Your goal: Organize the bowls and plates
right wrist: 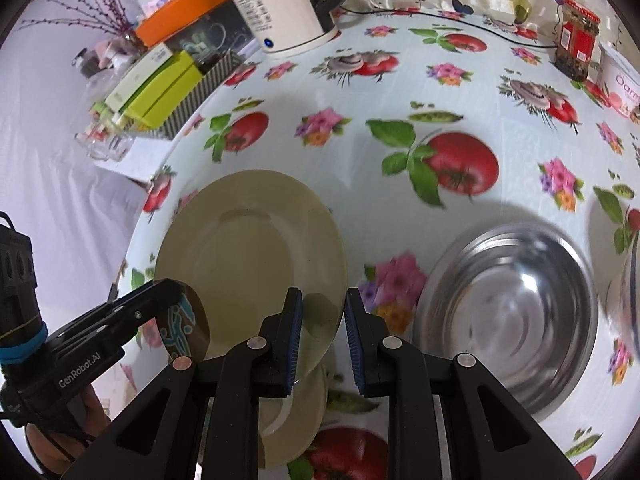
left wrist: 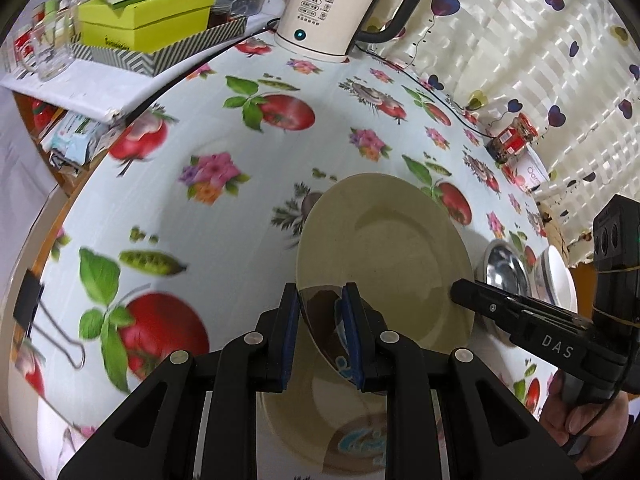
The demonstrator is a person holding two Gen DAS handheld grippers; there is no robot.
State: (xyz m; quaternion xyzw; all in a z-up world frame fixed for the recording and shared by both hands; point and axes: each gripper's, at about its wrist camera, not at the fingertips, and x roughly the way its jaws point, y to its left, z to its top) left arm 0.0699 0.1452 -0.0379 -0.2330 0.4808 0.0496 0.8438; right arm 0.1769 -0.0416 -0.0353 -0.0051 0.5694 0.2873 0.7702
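We have the cream plate [right wrist: 248, 248] pinched at opposite rims, left gripper [left wrist: 320, 320] and right gripper [right wrist: 322, 324] (mid-carry); next, lower it level onto the second plate [right wrist: 296, 412] near the table's front edge.

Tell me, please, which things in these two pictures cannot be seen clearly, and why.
- Lower plate, left wrist view: mostly hidden by the left gripper.
- White bowl, left wrist view: partly hidden behind the right gripper; right wrist view: cut by the edge.
- Kettle label's small print, right wrist view: too small.
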